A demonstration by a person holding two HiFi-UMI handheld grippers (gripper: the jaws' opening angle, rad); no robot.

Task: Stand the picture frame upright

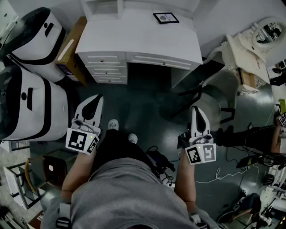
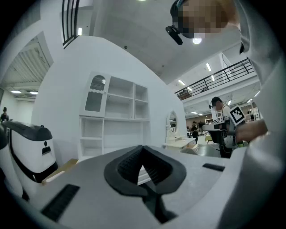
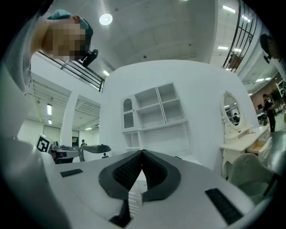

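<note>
Both left gripper [image 1: 94, 102] and right gripper [image 1: 196, 112] are held shut, empty; the picture frame [image 1: 166, 18] is laid flat on the desk [image 1: 134, 36] ahead, nearer the right.

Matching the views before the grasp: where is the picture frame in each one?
Head view: frame flat on the desk, back right, top centre.
Left gripper view: not in it.
Right gripper view: perhaps the dark sliver right of the tongs.
Shared landmark: white shelf unit.
</note>
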